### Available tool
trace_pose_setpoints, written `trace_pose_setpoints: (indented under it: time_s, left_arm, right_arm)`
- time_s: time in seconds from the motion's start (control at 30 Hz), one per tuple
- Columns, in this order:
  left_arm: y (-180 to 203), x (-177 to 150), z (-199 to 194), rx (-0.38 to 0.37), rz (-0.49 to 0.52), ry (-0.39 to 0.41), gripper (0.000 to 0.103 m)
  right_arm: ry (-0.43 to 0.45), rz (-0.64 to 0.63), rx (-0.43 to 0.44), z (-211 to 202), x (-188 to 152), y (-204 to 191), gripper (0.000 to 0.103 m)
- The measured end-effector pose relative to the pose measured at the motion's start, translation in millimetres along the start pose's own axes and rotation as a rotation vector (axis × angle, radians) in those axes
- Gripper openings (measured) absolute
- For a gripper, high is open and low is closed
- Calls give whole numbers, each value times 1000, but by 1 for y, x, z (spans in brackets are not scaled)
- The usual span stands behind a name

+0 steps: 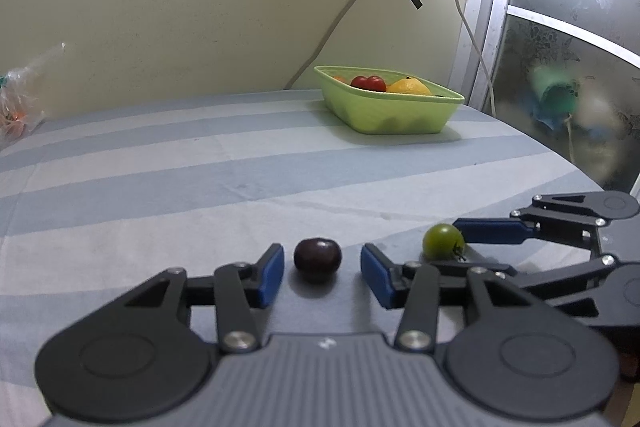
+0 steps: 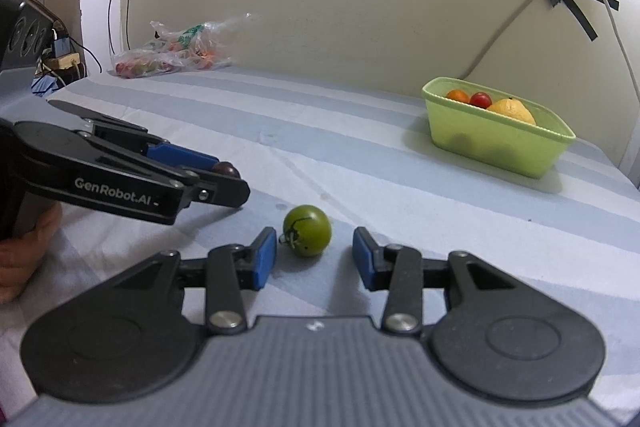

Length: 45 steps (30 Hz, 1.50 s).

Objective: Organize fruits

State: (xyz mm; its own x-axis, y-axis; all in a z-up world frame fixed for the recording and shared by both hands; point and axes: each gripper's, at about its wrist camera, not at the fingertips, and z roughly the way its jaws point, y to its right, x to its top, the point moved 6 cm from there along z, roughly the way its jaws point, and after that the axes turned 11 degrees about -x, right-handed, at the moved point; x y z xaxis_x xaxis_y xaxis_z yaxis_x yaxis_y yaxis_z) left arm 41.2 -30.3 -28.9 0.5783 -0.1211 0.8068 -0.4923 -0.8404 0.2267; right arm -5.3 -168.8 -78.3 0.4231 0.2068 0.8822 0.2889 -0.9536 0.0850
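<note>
Left claw (image 1: 322,273): jaws apart, dark purple tomato (image 1: 317,259) sitting between the pads, gaps both sides.
Right claw (image 2: 314,254): jaws apart around the green tomato (image 2: 307,231), not pressing it.
Green basket (image 1: 394,111): far back on the striped surface (image 1: 160,163), red tomatoes (image 1: 368,83) and an orange (image 1: 410,87) inside.

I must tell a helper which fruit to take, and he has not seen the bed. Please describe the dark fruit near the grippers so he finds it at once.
Start from the striped blue sheet, well in front of the green basket. There the dark fruit lies between the open jaws of the left gripper, untouched. Its neighbour, the green tomato, has a stem; this one is deep purple, almost black, and glossy.
</note>
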Motion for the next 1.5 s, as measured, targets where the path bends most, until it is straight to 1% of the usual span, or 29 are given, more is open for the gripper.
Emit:
trace_pose_setpoints:
  time_s: [0.5,0.63,0.9,1.5]
  left_arm:
    - [0,0,1,-3,-2,1,46]
    - [0,0,1,-6,-4,1,46]
    - [0,0,2,-10,-4,1,48]
    - [0,0,2,-7,-6,2,49]
  right_arm:
    - [-3,13,8,0,0,1,45]
    - [0,13,3,-1,-1,1,49]
    - [-1,15,6,-3,-2,1,49]
    - [2,10,7,-3,-3,1,49]
